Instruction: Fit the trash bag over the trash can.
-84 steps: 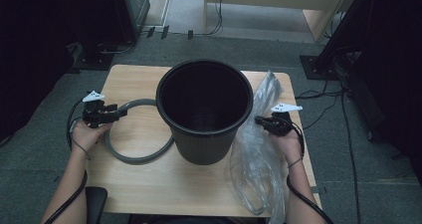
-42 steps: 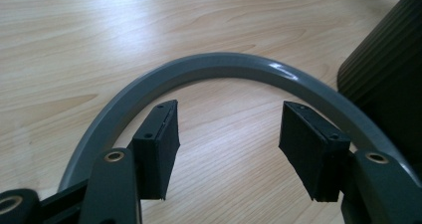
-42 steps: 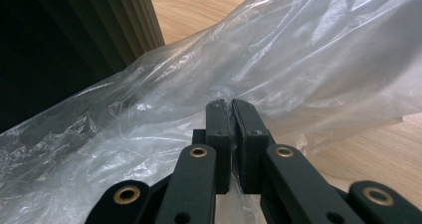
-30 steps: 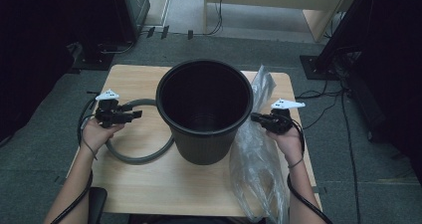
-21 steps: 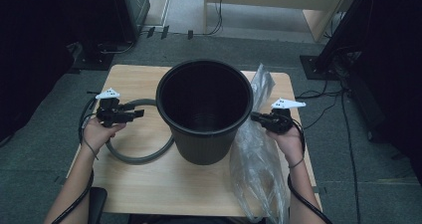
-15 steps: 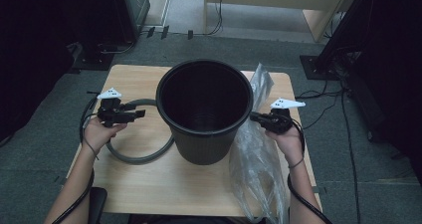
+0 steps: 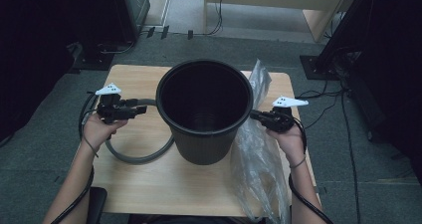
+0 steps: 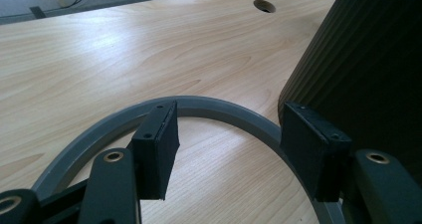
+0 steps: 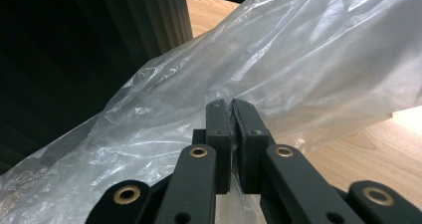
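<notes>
Two tools at work: right tool [image 9: 231, 107] is pinched tight on the clear crinkly plastic bag [image 9: 308, 59], film caught between its jaws; left tool [image 8: 239, 144] has jaws apart, nothing between them, hovering just above the grey plastic ring [image 8: 219, 107] lying flat on the light wooden table [image 7: 149, 184]. Bag hangs just beside the round black ribbed plastic bin [image 7: 204, 109], on its right, draped over the table edge. Ring lies to the bin's left, partly tucked against its base. Risks (judgement only): thin film could slip or tear w/ a hard pull, and bag could snag on the bin rim & tip it, since left tool isn't steadying anything.
</notes>
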Tool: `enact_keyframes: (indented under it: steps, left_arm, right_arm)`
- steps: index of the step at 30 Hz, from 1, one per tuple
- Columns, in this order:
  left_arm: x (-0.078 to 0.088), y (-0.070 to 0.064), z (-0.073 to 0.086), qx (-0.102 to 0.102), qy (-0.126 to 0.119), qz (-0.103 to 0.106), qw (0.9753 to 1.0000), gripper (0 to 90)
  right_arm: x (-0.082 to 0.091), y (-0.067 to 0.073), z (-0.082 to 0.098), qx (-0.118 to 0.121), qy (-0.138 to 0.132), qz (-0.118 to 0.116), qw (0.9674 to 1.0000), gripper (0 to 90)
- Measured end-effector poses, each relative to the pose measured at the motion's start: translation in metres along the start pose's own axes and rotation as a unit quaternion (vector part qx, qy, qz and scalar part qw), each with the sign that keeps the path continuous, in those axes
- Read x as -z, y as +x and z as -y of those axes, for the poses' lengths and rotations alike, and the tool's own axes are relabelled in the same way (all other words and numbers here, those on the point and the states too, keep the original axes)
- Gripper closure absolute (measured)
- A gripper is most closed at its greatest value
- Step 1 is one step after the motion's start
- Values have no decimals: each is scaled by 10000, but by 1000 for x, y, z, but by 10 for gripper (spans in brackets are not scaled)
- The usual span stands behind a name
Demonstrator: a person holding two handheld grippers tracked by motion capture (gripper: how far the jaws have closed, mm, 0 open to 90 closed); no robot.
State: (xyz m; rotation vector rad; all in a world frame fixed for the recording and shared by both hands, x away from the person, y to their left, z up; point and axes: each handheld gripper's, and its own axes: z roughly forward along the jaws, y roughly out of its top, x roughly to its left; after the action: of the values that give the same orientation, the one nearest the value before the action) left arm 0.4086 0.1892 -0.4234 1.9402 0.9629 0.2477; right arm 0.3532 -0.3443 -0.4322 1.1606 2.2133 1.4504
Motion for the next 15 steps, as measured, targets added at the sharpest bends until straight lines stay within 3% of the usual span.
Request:
enact_keyframes:
  steps: [7,15]
  left_arm:
    - [10,-8,-15,-164,-126,47,9998,398]
    - [11,-17,-33,-293,-108,109,9995,397]
  right_arm:
    - [13,2,-10,-29,-45,-68,10000,874]
    - [23,7,-29,183,-13,-96,9998,875]
